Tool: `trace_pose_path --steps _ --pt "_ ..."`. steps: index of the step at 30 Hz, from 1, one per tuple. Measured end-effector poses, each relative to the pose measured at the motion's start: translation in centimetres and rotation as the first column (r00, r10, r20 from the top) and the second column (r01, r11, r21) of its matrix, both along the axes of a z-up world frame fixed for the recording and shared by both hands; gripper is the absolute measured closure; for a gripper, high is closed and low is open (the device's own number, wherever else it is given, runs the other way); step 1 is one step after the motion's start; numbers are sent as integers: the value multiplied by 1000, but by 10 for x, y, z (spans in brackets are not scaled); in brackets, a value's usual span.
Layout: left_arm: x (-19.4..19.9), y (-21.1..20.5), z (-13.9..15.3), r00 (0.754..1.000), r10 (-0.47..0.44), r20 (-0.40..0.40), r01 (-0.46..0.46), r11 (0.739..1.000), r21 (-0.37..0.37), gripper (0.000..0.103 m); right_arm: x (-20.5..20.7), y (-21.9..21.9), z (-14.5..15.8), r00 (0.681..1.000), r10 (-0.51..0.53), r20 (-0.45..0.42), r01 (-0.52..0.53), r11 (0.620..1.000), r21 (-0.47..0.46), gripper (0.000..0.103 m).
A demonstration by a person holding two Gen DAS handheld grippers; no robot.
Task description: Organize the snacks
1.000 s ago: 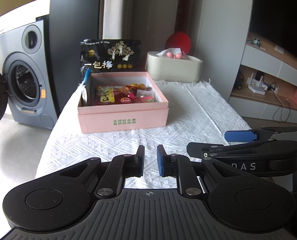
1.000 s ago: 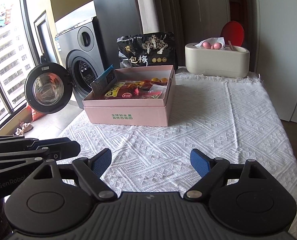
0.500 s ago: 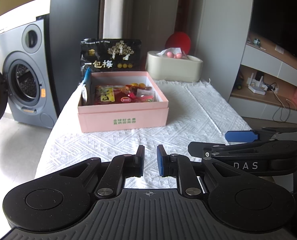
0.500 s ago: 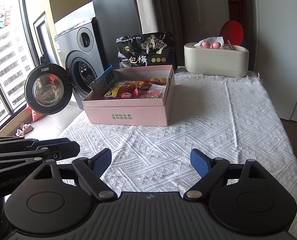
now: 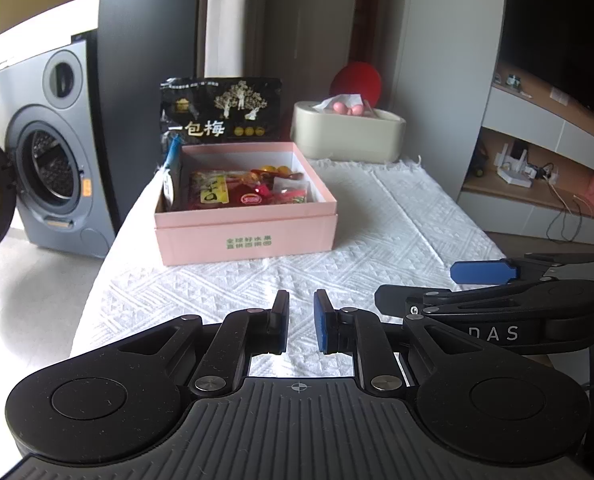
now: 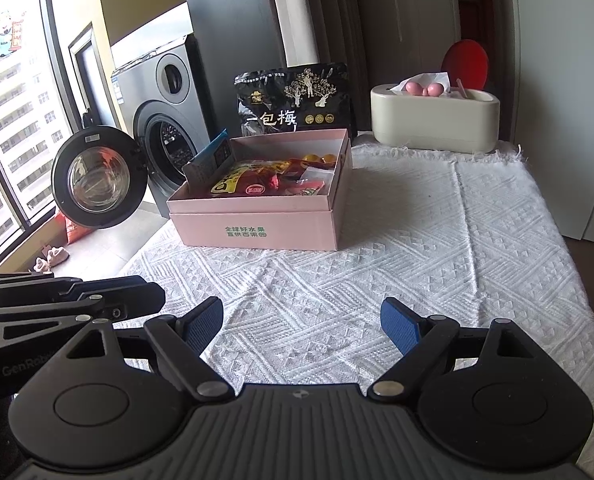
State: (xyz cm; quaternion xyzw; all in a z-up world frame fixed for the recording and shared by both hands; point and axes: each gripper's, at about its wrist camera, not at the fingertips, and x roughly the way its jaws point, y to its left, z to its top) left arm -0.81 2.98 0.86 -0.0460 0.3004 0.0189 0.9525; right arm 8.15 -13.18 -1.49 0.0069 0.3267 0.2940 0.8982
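- Left tool (image 5: pixel 301 322): fingers nearly together, a narrow gap between the blue pads, nothing held — it hovers over the near part of the bench (image 5: pixel 377 216).
- Right tool (image 6: pixel 303 326): fingers spread wide, empty, just beside the left tool.
- Pink box (image 5: pixel 245 236): on the white cloth, well ahead of both tools; snack packets (image 5: pixel 249 194) lie inside.
- Black snack bag (image 5: pixel 221 110): upright, just behind the box.
- Cream container (image 6: pixel 435 122): far right corner — apart from the box.
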Motion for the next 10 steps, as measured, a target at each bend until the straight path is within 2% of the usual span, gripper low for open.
trace_pose_path --steps 7,10 --pt "3 4 -2 1000 5 21 -5 1000 -6 86 4 1 -2 1000 22 -4 -22 1000 7 16" --pt "10 16 -6 998 56 18 -56 998 -11 86 11 8 -9 990 118 74 -117 993 -8 12"
